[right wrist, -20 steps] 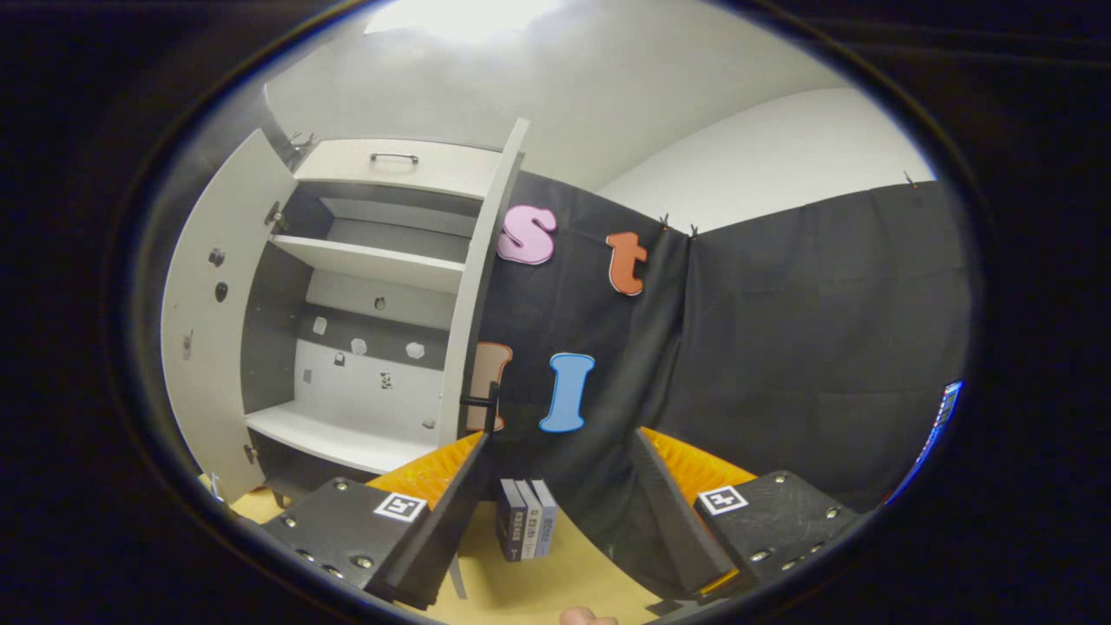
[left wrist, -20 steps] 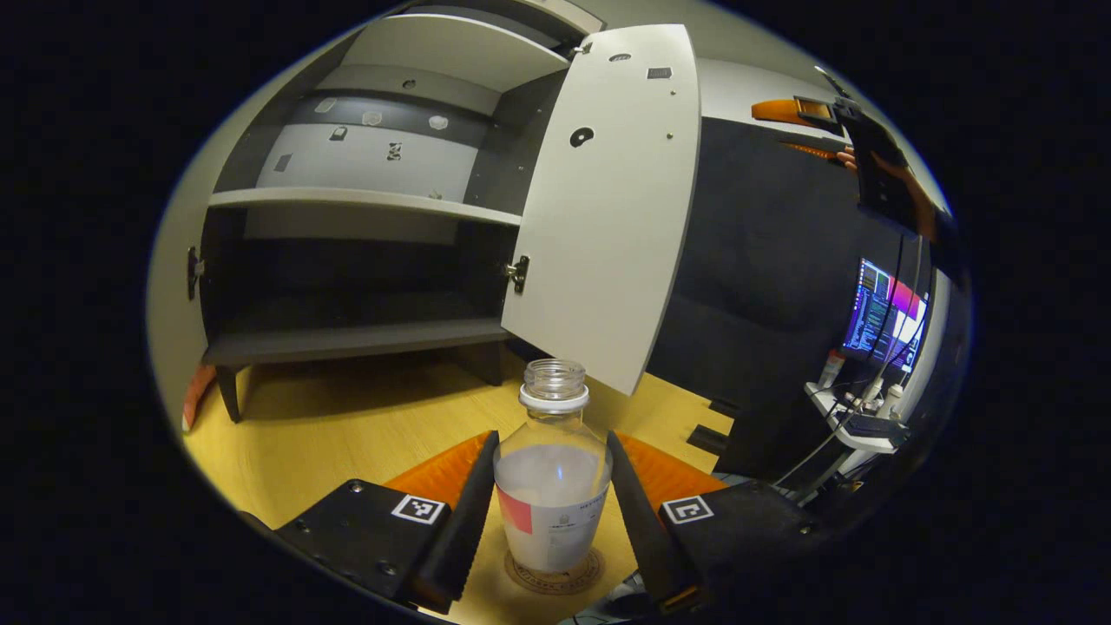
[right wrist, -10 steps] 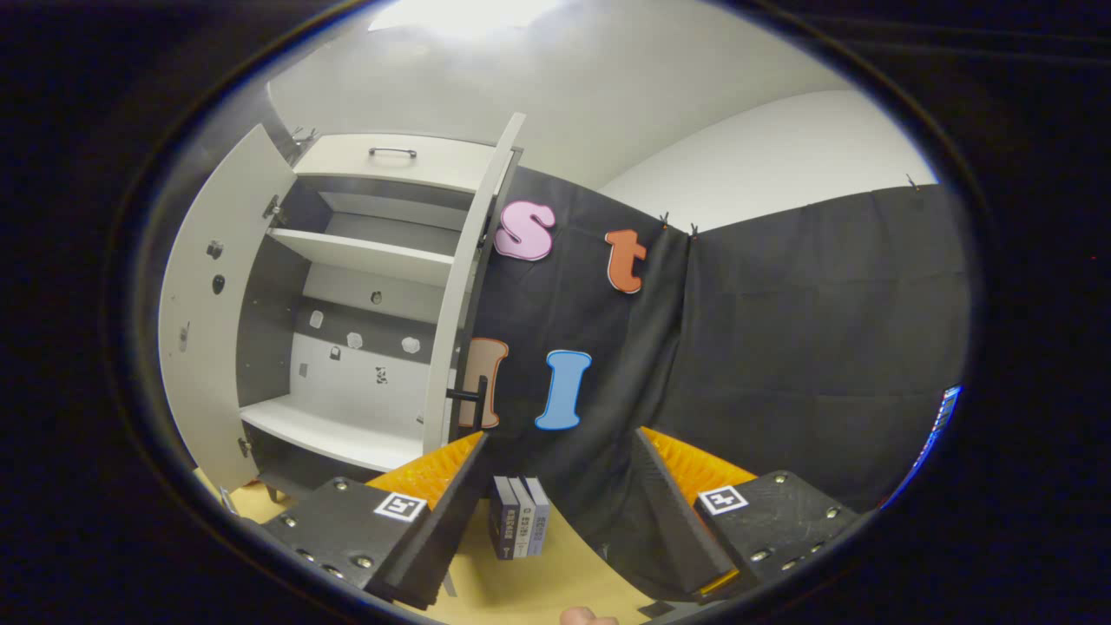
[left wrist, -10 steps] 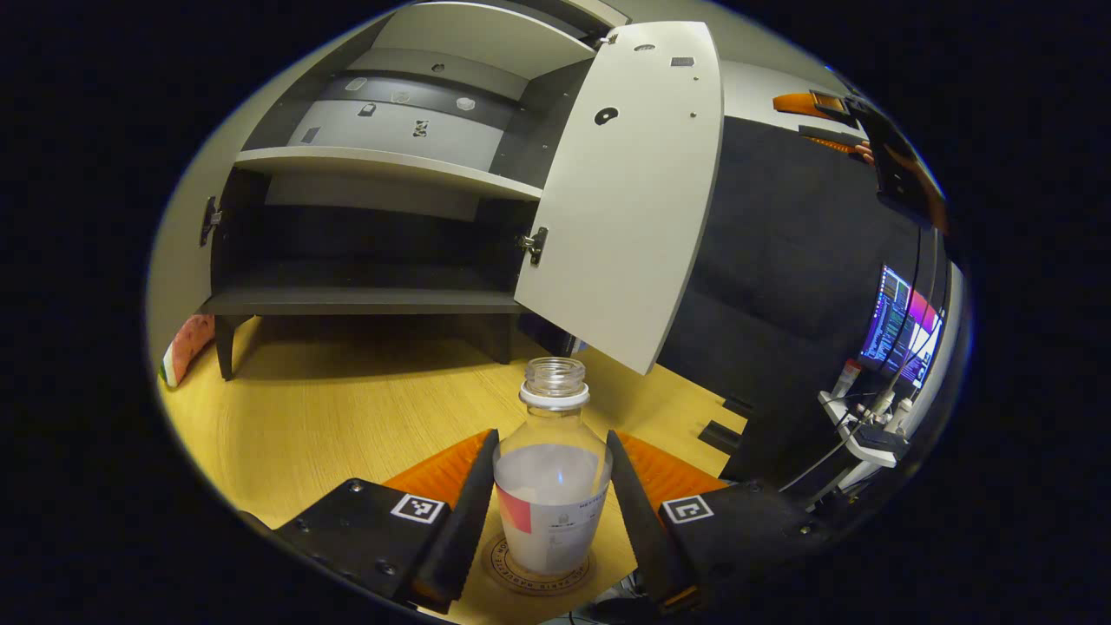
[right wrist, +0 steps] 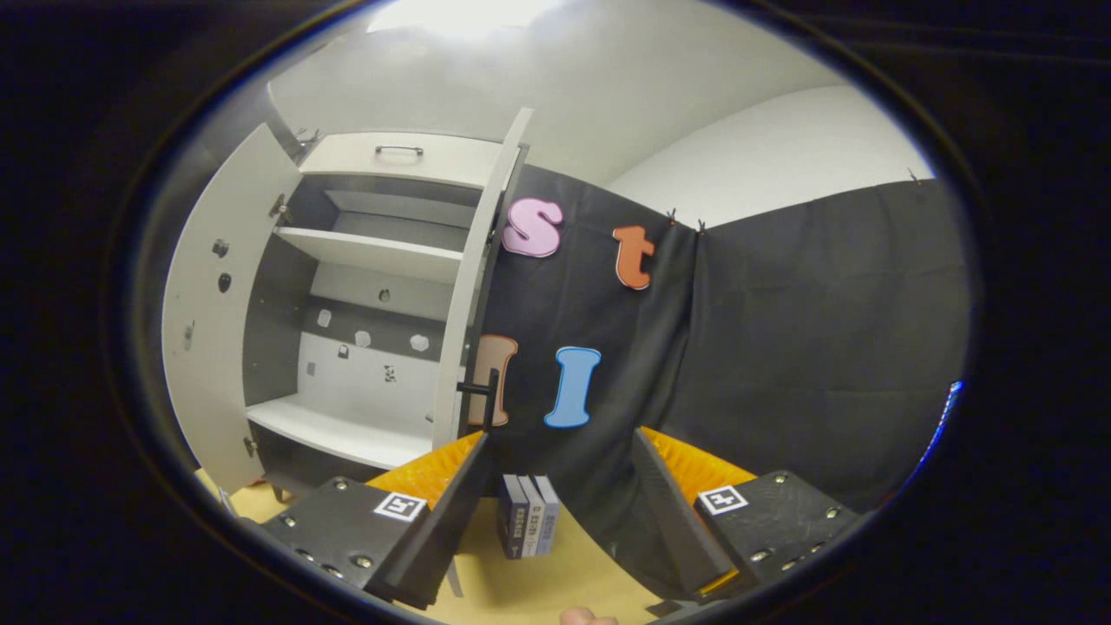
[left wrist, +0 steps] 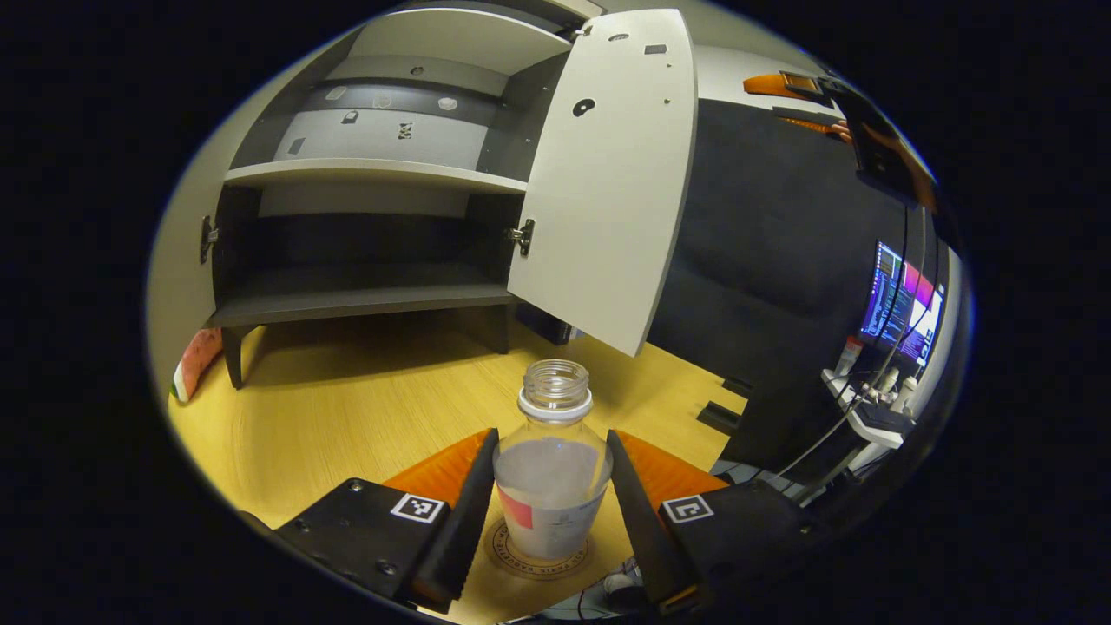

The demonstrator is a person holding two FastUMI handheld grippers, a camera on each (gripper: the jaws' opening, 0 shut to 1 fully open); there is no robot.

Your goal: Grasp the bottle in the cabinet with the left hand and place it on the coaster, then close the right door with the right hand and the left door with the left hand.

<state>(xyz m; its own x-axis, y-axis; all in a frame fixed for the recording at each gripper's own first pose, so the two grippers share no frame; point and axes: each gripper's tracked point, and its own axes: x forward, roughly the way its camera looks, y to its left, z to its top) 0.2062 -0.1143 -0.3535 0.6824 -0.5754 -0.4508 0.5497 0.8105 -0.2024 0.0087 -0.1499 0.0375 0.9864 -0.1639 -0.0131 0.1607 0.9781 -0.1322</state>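
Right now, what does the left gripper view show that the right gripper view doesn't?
Left gripper view: the bottle standing on the coaster, between the fingers of the left gripper, plus a lit monitor. Right gripper view: a few small books upright beyond the open right gripper, and a door handle. Shared: the open cabinet and the wooden table.

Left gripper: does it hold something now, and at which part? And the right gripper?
The left gripper holds the bottle by its lower body, one finger on each side, over the coaster. The right gripper is open and holds nothing.
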